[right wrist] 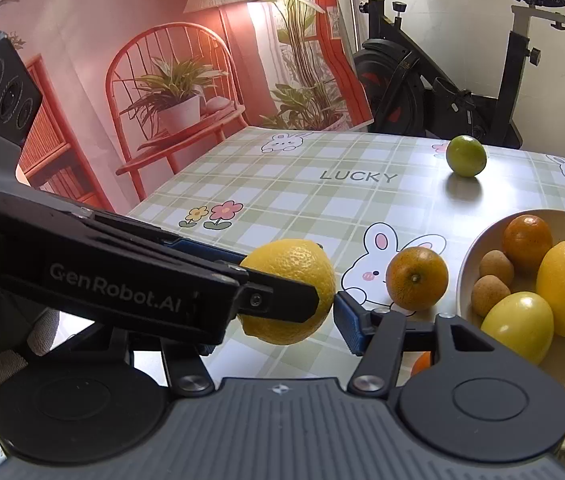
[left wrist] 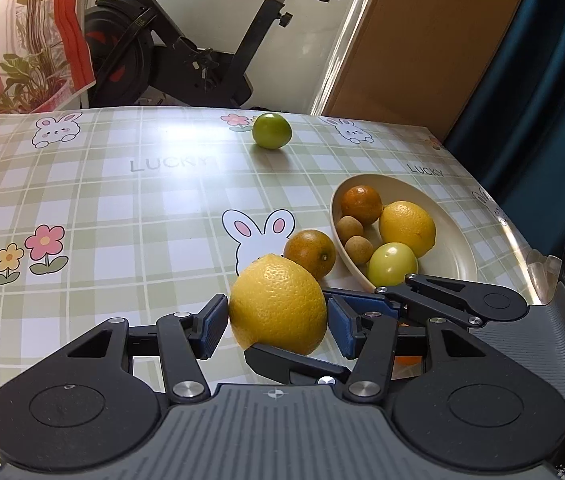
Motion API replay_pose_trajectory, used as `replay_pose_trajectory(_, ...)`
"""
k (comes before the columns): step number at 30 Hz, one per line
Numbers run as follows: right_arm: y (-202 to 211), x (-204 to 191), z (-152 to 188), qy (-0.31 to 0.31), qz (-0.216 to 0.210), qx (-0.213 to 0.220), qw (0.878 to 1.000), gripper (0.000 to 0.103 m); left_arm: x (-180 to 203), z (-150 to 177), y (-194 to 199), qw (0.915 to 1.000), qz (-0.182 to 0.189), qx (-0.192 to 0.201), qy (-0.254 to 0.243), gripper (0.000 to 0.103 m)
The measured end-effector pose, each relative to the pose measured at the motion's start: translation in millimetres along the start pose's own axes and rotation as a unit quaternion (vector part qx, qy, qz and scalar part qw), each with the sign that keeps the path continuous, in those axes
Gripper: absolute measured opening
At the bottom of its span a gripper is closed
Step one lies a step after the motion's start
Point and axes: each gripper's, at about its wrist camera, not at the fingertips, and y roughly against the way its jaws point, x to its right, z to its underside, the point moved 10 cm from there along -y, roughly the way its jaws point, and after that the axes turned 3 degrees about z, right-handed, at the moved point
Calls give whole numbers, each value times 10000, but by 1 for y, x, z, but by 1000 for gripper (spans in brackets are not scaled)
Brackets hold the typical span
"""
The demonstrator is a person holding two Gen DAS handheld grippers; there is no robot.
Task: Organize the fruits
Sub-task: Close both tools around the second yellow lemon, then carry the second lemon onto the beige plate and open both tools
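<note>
A yellow lemon sits between the blue pads of my left gripper, which is closed on it; the lemon also shows in the right wrist view. My right gripper is open beside the same lemon, its right pad just off the fruit and its left finger hidden behind the left gripper. It also reaches in from the right in the left wrist view. An orange lies on the table beside a cream bowl holding another lemon, an orange, a yellow-green fruit and two small brown fruits. A green lime lies far back.
The table has a green plaid cloth with bunny prints. An exercise bike stands behind the far edge. A printed backdrop stands at the left. A bit of another orange fruit shows under the right gripper.
</note>
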Motion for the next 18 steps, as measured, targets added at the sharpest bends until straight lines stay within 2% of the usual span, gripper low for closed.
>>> replay_pose_trajectory(10,45,25,-9,-190,207,493,9984,59,54,-18,-1,9995,126,62,-295,57)
replay_pose_trajectory(18,79,65,-4,-479,599,684,9947,59,109,-22,-25,9975,344,-45,-618,57)
